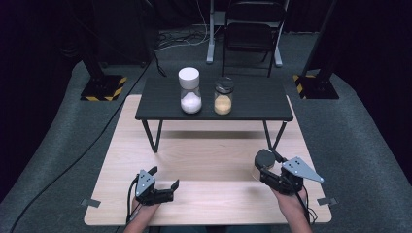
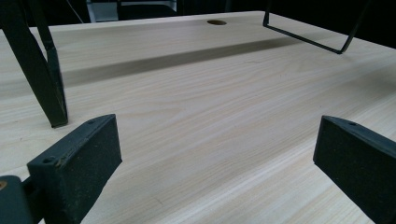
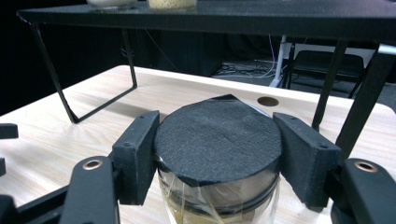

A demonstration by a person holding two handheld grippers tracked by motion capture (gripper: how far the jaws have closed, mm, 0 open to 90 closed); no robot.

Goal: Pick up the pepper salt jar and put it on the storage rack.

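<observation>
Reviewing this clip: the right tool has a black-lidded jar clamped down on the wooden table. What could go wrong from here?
1. The right tool grips the black-lidded jar up at the lid, not the glass, so the jar may slip or tilt when lifted.
2. The black shelf stands just beyond it, so the jar could catch its edge on a lift.
3. Two jars already stand there, the white-lidded jar and the yellow-filled jar; careless placing might knock them.

White-lidded jar [image 1: 190, 91] and seemingly black-lidded jar [image 1: 223, 97] share the black shelf [image 1: 252, 104].

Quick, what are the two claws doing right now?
Left claw: open, holding nothing.
Right claw: shut on the black-lidded clear glass jar.
</observation>
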